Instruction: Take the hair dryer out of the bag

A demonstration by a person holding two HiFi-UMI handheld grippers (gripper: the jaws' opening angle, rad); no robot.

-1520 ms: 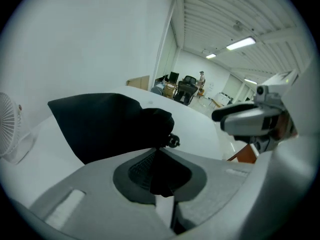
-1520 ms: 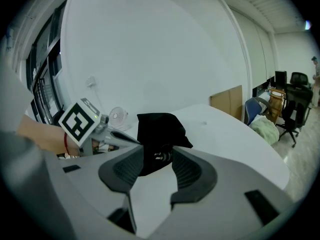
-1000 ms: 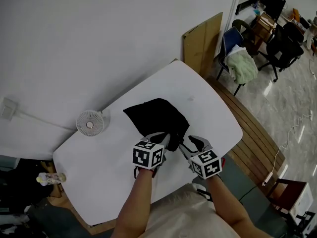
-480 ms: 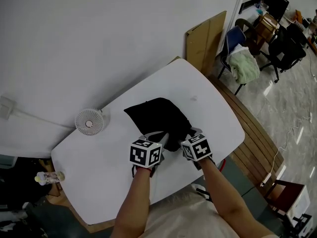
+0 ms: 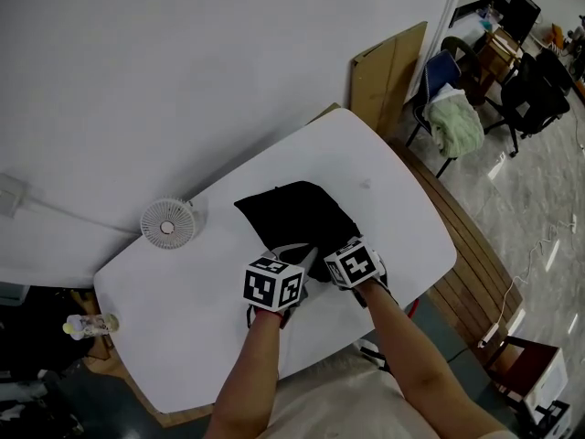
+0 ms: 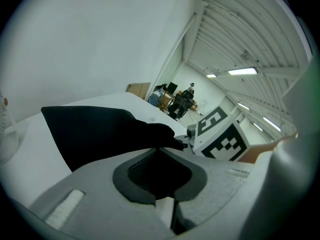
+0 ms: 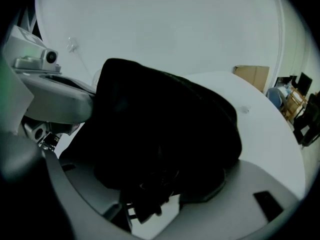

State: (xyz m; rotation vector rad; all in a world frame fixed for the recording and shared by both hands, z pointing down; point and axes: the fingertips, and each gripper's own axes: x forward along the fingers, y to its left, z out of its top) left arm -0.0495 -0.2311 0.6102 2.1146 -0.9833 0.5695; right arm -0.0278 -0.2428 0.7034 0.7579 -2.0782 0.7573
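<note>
Right gripper view: our right gripper (image 7: 155,171), jaws just opened wide, straddles the black fabric bag (image 7: 165,109) ahead; left gripper (image 6: 159,154) pinches its rim.

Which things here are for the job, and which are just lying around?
For the job: black bag, hair dryer not visible; left gripper, shut on its edge; right gripper, jaws just opening, bag between them.
Just lying about: small fan; bottle; cardboard sheet; chairs.

Dim light falling evenly, ceiling strips (image 6: 242,72) glaring, gripper views bending and darkening at edges, black bag (image 7: 165,134) blurring.
</note>
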